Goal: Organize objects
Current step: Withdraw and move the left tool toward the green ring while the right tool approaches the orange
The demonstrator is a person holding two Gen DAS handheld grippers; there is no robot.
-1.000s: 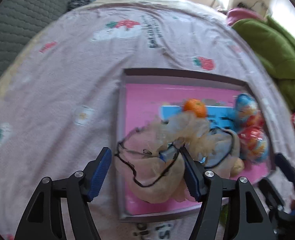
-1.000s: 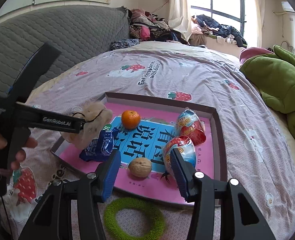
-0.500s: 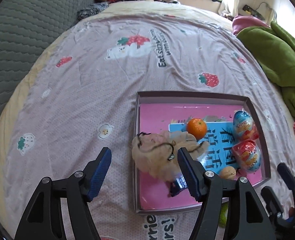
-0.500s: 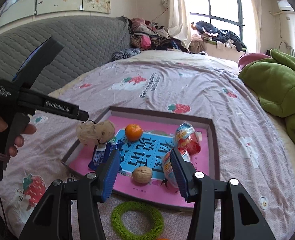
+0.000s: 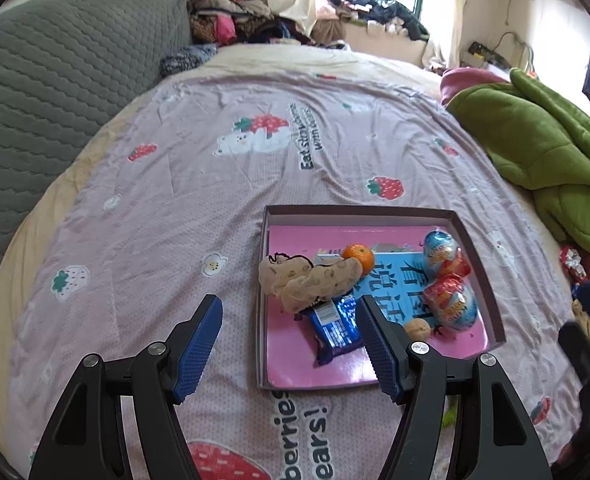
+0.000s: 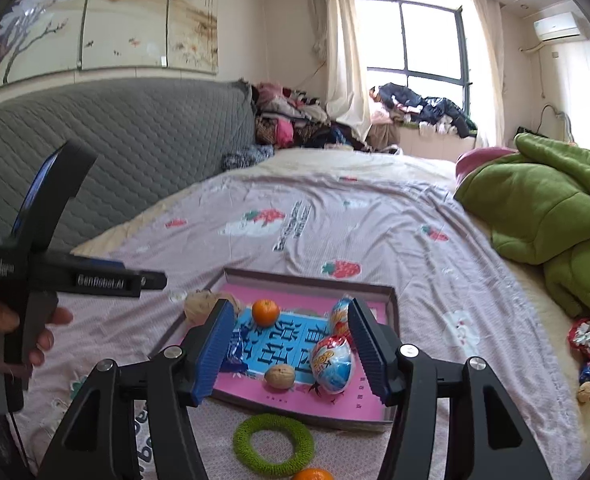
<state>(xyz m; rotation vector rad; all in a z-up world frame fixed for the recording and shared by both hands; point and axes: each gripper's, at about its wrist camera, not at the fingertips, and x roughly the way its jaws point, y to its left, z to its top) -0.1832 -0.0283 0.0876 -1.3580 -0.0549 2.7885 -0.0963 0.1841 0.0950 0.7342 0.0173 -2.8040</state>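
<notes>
A shallow box lid with a pink inside (image 5: 375,213) (image 6: 307,280) lies on the bed. In it are a beige mesh pouch (image 5: 307,278) draped over the left rim, a blue snack packet (image 5: 335,330), an orange (image 5: 359,256) (image 6: 265,312), a walnut (image 5: 417,328) (image 6: 279,376) and two foil eggs (image 5: 451,306) (image 6: 331,358). My left gripper (image 5: 291,344) is open and empty, above and short of the lid. My right gripper (image 6: 291,350) is open and empty, above the lid's near edge.
A green ring (image 6: 273,444) and a second orange (image 6: 313,474) lie on the pink strawberry sheet (image 5: 199,184) in front of the lid. A green blanket (image 6: 551,216) is at the right, with wrapped sweets (image 6: 587,344) below it. A grey headboard (image 6: 115,152) stands at the left.
My left gripper let go of the mesh pouch and pulled up and back; the pouch now lies on the lid's left rim. My right gripper also rose and drew back.
</notes>
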